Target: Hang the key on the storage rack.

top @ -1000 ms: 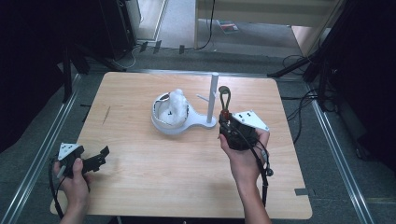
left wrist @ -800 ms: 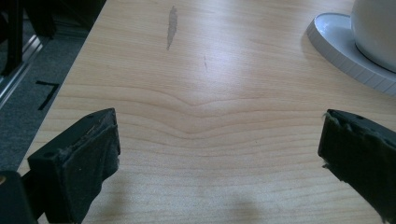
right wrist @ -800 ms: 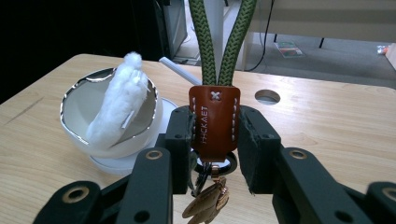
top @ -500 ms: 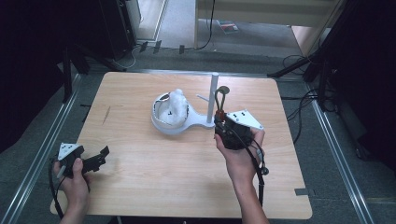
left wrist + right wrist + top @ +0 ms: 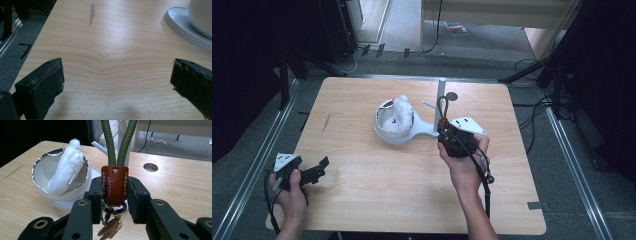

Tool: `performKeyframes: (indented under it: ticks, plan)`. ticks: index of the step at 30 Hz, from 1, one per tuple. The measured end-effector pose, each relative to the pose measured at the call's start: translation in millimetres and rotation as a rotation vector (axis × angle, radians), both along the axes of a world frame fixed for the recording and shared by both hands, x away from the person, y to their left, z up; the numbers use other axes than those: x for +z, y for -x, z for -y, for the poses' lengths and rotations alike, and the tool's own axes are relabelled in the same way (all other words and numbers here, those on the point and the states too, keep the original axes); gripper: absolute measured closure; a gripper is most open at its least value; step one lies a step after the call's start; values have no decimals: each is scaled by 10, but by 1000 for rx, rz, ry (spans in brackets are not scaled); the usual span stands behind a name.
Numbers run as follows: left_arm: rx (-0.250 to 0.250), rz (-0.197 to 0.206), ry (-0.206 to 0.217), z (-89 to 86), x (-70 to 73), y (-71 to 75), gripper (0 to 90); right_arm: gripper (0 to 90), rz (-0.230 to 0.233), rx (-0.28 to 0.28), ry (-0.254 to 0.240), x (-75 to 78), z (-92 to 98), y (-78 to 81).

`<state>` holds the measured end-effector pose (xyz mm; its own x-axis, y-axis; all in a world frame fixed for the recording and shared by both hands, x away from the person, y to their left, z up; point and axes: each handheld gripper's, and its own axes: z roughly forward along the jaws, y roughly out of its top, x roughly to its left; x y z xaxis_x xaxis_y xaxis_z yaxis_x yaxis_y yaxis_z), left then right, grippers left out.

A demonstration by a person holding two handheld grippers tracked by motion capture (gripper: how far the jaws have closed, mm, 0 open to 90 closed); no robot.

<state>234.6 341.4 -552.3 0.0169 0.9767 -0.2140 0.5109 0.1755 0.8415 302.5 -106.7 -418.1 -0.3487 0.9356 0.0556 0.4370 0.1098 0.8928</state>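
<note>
A keychain (image 5: 114, 185) with a brown leather tag, a green cord loop (image 5: 117, 142) and brass charms hanging below is in my right gripper (image 5: 115, 192), whose pads are shut on the tag. From above, the right gripper (image 5: 446, 127) holds the cord loop (image 5: 443, 107) upright just in front of a white post (image 5: 442, 90). That post rises from a white stand that carries a bowl (image 5: 384, 131). A fluffy white piece (image 5: 400, 110) leans in the bowl (image 5: 40, 170). My left gripper (image 5: 319, 165) rests open at the table's front left, with bare wood between its jaws (image 5: 117, 75).
A round hole (image 5: 452, 96) in the tabletop lies just behind the post. The stand's base rim (image 5: 185, 27) shows far right in the left gripper view. Metal rails run along both table sides, and cables lie on the floor to the right.
My right gripper has shifted slightly left toward the post with the keychain still in it. The left gripper has stayed where it was.
</note>
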Motion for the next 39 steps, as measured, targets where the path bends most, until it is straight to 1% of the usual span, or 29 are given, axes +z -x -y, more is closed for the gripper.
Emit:
performKeyframes:
  ticks: [12,24,28,33,39]
  plan:
    - [-1,-2,0,-2,0,-1,0,683,-27,-9,14,-114,-46,-127]
    - [1,-6,1,-1,0,-4,0,683,-40,-30,34,-225,-61,-251]
    - [-1,-7,0,-3,-1,-6,0,681,-37,-36,43,-259,-64,-301]
    - [-2,-11,-3,-4,0,-8,0,680,-41,-38,35,-295,-81,-349]
    - [-1,-10,-2,-4,0,-10,0,663,-40,-26,40,-329,-104,-415]
